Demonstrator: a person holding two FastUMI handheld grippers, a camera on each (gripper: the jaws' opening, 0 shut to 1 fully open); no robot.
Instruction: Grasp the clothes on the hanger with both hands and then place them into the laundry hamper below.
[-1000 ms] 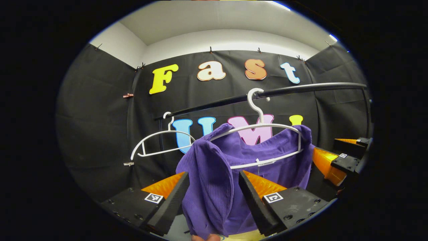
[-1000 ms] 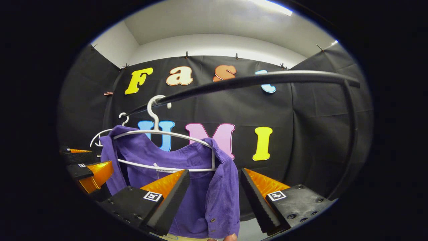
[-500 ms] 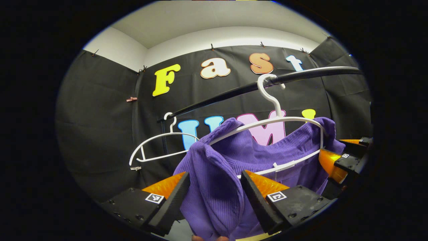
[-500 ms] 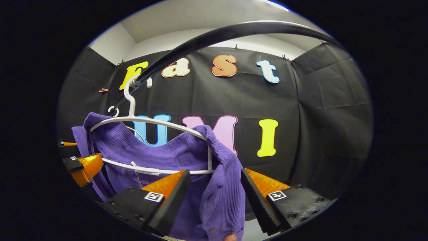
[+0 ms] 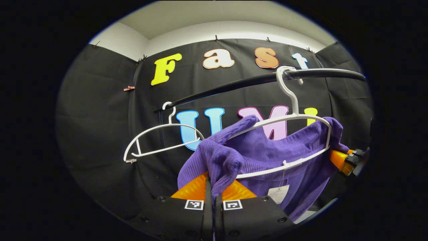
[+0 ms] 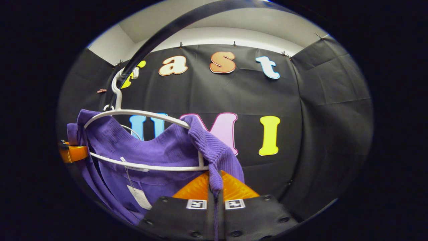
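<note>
Purple top (image 5: 267,150) pinched at both shoulders, draped on a white hanger (image 5: 291,134) hooked over a black rail (image 5: 234,85).

Left gripper view, near to far:
- Left gripper (image 5: 212,187) at bottom centre, fingers pressed together on a bunched fold of the top's near shoulder; cloth squeezed between them, no gap visible.
- Rest of the top sagging over the hanger's lower bar, white tag (image 5: 276,193) dangling below that bar.
- Right gripper (image 5: 344,160) at the far shoulder, low at the right edge, touching the cloth; too small here to judge its grip.
- Hanger hook over the rail, upper right.
- Second hanger (image 5: 160,140), white and bare, farther left on the same rail, well apart from the first.
- Black cloth wall (image 5: 100,117) behind, white ceiling above.

Right gripper view, near to far:
- Right gripper (image 6: 215,187) at bottom centre, fingers closed tight on a ridge of the top (image 6: 150,150) at its near shoulder; a strip of cloth trailing down between them.
- Hanger (image 6: 140,113) curving left, tag (image 6: 140,197) hanging under its lower bar.
- Left gripper (image 6: 72,152) at the far shoulder, left edge, against the cloth.
- Rail (image 6: 160,36) arching overhead, hook looped on it at upper left.
- Cloth wall (image 6: 317,117) beyond.
</note>
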